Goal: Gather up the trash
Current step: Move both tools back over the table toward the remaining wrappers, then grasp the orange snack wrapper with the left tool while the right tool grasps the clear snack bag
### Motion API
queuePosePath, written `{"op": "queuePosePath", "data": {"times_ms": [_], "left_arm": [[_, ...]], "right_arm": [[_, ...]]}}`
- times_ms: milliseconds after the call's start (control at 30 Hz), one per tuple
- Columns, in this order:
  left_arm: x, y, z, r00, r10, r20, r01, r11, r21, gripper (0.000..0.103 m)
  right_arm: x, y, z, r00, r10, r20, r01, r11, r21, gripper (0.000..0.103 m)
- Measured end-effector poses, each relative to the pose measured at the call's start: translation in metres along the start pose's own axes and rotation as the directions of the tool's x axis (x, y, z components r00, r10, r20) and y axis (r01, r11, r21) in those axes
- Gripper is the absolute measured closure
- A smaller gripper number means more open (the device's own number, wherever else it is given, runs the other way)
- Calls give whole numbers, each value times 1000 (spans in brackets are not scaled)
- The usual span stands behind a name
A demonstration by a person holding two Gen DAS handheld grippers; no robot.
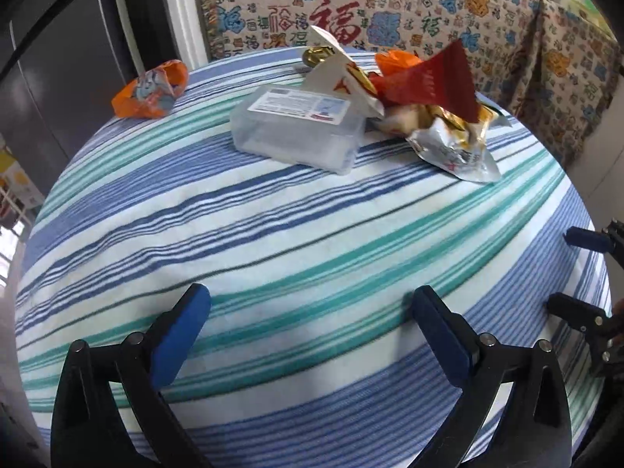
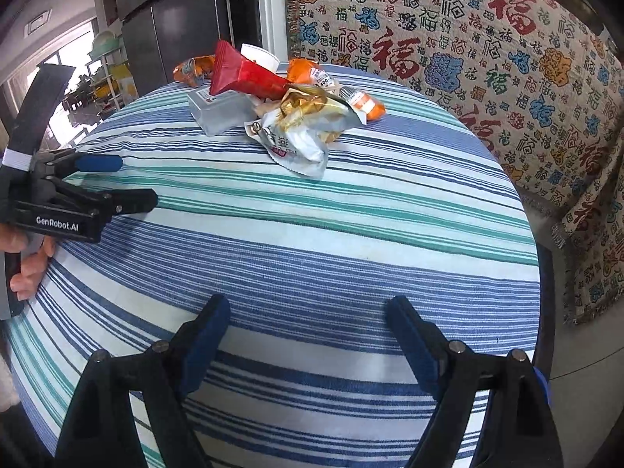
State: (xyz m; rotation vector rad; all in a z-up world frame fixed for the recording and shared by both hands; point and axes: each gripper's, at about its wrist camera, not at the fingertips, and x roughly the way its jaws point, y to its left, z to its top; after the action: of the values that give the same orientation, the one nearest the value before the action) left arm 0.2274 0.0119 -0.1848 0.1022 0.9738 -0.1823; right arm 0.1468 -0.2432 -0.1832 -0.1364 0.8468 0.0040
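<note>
Your left gripper [image 1: 308, 304] hangs over the near half of the round table [image 1: 273, 234], jaws spread wide with only striped cloth between the blue pads [image 1: 187, 323]. Your right gripper [image 2: 308, 312] is likewise spread and grasps nothing; its jaws are opening a little further, over the near edge of the tabletop. In the right wrist view your left gripper shows at the left edge of the table, with your hand [image 2: 27, 269] on its handle.

The trash sits in a heap toward the far edge. A clear plastic box [image 1: 296, 128] with a white label lies nearest the middle. Touching its right side is a silver wrapper [image 1: 456, 144], crumpled, with gold foil showing. A red wrapper [image 1: 433, 82] leans over both, and a white wrapper [image 1: 343, 74] stands up behind the box. An orange packet [image 2: 362, 105] lies at the heap's right side. Well apart, at the far left edge, an orange wrapper [image 1: 150, 89] lies alone.

Behind the table hangs a patterned blanket [image 1: 390, 4].
</note>
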Motion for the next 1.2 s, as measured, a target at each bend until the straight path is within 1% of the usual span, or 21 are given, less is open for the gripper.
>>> {"op": "queuePosePath", "data": {"times_ms": [100,133,167,233,300,333,367,433,500,533,600,633,700,767,833,900,967,1033,1100,1200], "left_arm": [[4,18,7,1000,15,-24,-16,999,-33,1],[2,27,10,1000,9,-18,-10,999,-52,1],[-3,38,15,1000,7,5,-6,998,-67,1],[-12,60,32,998,34,55,-29,996,-81,1],[-15,83,54,995,49,88,-41,995,-93,1],[-15,100,68,993,40,112,-27,993,-114,1],[-13,115,80,992,15,128,3,991,-135,1],[-3,143,103,991,-38,129,60,983,-174,1],[9,167,127,991,-60,119,83,976,-201,1],[12,173,135,990,-62,129,88,975,-203,1],[17,179,149,988,-65,143,92,978,-188,1],[23,180,158,988,-71,137,93,982,-166,1],[40,174,169,992,-77,100,89,990,-112,1],[59,171,174,998,-35,49,38,997,-71,1],[74,171,178,1000,-19,13,20,998,-64,1],[79,171,179,999,-34,27,36,997,-69,2],[77,171,179,997,-56,61,61,995,-81,14],[75,174,177,994,-85,71,92,990,-106,15],[69,171,169,993,-77,84,85,991,-99,15],[55,165,153,993,-79,91,86,994,-74,15]], "right_arm": [[3,1,2,1000,0,10,0,1000,0,14],[3,0,2,1000,0,13,0,1000,0,13],[3,0,3,1000,-1,13,1,1000,0,13],[2,0,3,1000,0,8,0,1000,-1,13],[2,1,4,1000,0,-1,0,1000,-3,13],[1,0,4,1000,1,-6,-1,1000,-2,13],[1,-1,5,1000,1,-8,-1,1000,-1,13],[1,-1,5,1000,-1,-5,1,1000,1,13],[1,-1,5,1000,-2,-2,2,1000,3,13],[2,0,6,1000,-3,-1,3,1000,3,13],[2,1,6,1000,-3,2,3,1000,3,13],[2,1,7,1000,-2,2,2,1000,3,13],[3,2,9,1000,-2,3,2,1000,2,13],[4,3,11,1000,-2,5,2,1000,3,13],[4,3,13,1000,-1,3,1,1000,2,13],[4,3,13,1000,0,0,0,1000,3,13],[3,3,13,1000,1,-2,-1,1000,2,13],[3,-1,15,1000,6,4,-6,1000,3,13],[3,-7,20,1000,24,20,-24,1000,-4,13],[3,-22,37,997,44,66,-45,999,15,13]]}}
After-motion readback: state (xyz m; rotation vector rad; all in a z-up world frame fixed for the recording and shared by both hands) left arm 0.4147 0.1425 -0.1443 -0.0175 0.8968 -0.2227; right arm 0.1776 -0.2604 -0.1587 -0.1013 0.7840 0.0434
